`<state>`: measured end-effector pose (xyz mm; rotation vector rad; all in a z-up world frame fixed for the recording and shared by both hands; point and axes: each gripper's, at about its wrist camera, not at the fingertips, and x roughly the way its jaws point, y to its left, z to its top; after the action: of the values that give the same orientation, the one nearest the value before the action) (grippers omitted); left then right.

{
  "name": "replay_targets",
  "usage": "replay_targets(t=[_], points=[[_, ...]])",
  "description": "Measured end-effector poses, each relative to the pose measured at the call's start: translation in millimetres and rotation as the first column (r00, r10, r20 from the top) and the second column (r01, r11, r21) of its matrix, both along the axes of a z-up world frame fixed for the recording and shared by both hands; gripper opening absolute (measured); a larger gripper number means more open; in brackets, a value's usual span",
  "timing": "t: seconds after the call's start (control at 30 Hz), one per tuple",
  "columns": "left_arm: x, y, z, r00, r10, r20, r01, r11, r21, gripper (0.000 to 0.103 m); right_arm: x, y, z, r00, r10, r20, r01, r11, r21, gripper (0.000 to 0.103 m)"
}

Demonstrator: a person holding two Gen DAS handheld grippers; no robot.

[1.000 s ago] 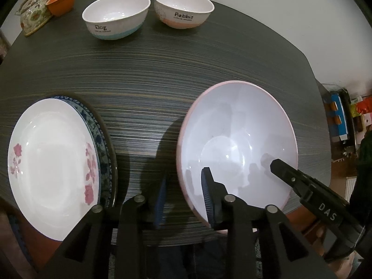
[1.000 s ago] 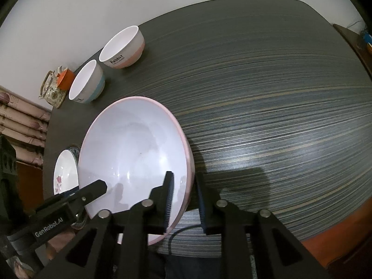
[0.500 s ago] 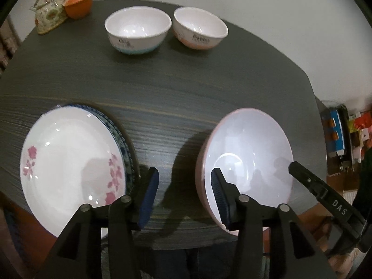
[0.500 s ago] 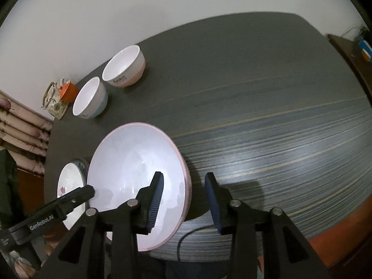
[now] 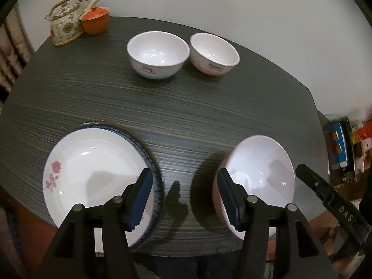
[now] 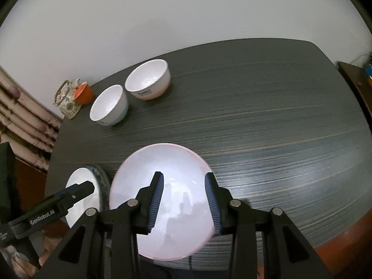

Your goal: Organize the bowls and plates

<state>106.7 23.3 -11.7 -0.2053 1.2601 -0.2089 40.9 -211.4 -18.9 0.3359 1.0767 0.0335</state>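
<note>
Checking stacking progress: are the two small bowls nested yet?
No, the blue-based bowl and pink-based bowl sit side by side on the table.

Glossy bowl (image 6: pixel 162 174), matt wood-grain table (image 6: pixel 267 127)

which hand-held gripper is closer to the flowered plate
Left. The left hand-held gripper hangs open beside the flowered plate, one finger over its rim. The right hand-held gripper is open above the big pink-rimmed bowl.

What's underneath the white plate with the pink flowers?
A second plate with a dark blue patterned rim lies under the white pink-flowered plate; only that rim shows along one side, its centre is covered.
</note>
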Motion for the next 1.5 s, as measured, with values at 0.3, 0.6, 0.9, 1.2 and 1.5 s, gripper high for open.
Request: replay_targets(t=[0.3,0.6,0.9,1.2,1.5], points=[[16.8,41.8,7.7,0.997,0.082,0.014,-0.083,0.996,0.027,0.059,22.8,42.5,2.5,0.995,0.101,0.003,-0.101,0.994,0.036,0.037],[34.9,91.2,-9.0,0.987,0.16,-0.01,-0.16,0.987,0.006,0.061,62.3,80.1,-0.7,0.981,0.191,-0.018,-0.19,0.98,0.058,0.037],[85.9,123.4,-22.3,0.981,0.196,-0.007,-0.196,0.98,0.022,0.061,119.9,101.5,-13.1,0.985,0.166,-0.055,-0.161,0.983,0.09,0.037],[141.7,122.0,-41.4,0.981,0.193,-0.02,-0.194,0.98,-0.04,0.061,181.7,111.9,-38.7,0.99,0.095,-0.106,-0.082,0.989,0.124,0.037],[171.5,105.9,-73.6,0.983,0.171,-0.07,-0.174,0.984,-0.047,0.061,219.5,125.3,-64.1,0.987,0.067,-0.143,-0.055,0.995,0.089,0.037]])
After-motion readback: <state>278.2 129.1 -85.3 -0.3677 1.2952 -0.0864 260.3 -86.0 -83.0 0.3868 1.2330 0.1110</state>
